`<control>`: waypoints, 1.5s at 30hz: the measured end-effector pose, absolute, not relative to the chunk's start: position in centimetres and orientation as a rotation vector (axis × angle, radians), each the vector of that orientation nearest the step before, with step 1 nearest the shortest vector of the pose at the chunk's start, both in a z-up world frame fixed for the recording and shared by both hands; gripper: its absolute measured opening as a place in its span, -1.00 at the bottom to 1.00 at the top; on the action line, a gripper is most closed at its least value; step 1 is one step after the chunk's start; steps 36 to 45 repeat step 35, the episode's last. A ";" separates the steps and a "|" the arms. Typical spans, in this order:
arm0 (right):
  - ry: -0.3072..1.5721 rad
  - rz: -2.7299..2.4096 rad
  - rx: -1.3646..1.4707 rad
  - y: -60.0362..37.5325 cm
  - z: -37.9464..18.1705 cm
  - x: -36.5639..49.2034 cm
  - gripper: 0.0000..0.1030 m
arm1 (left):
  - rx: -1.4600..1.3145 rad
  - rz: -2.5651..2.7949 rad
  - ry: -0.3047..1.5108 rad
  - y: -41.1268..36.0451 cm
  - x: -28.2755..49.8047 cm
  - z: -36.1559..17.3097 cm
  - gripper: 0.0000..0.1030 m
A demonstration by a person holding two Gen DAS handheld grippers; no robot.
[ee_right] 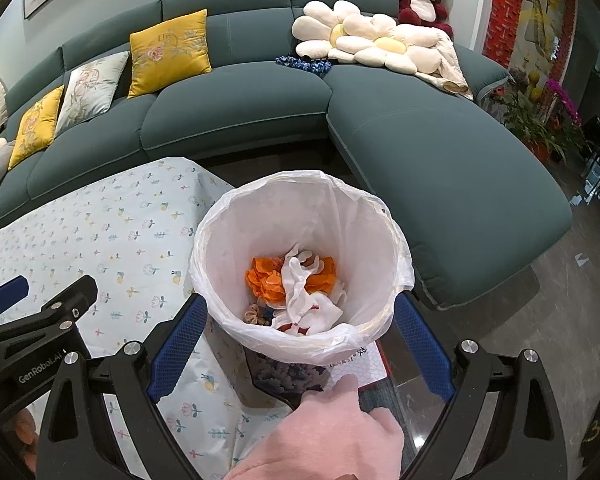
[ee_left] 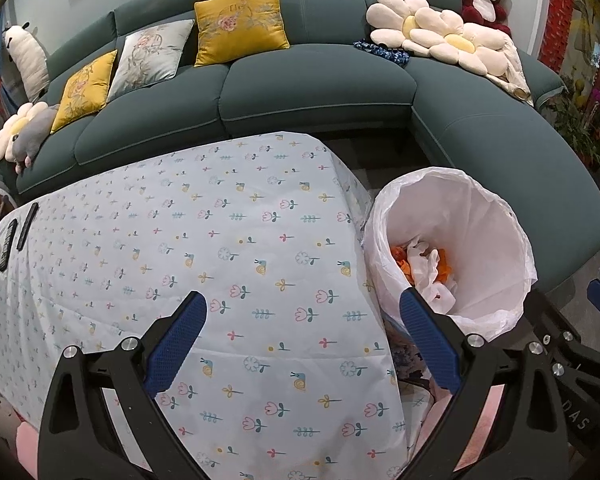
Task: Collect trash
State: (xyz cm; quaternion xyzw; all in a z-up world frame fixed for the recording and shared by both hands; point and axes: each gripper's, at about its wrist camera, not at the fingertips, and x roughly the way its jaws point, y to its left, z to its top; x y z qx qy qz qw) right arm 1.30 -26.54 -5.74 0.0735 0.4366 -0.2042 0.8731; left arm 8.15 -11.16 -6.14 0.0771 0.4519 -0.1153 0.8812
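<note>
2 grippers (ee_left: 302, 308) (ee_right: 300, 312) wide apart, empty; bin (ee_right: 380, 216) holds trash (ee_right: 296, 280).

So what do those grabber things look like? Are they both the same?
Yes, they match. Each hand-held gripper, left and right, has a black frame shaped like a wide V, shiny silver bolts, and two blue fingers with a bumpy, dotted grip. White letters are printed on the left one's black body, seen from the right camera. No cables show.

bin (ee_right: 300, 216) right of table (ee_left: 180, 240), sofa (ee_left: 316, 84) behind both
</note>
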 end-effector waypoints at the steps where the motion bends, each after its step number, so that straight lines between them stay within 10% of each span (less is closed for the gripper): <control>1: 0.913 -0.427 0.155 -26.6 -5.7 1.3 0.75 | 0.161 -0.239 0.940 -11.2 8.1 -6.1 0.80; 45: 0.925 -0.444 0.173 -26.9 -7.0 0.6 0.75 | 0.213 -0.267 0.954 -12.1 7.6 -7.2 0.79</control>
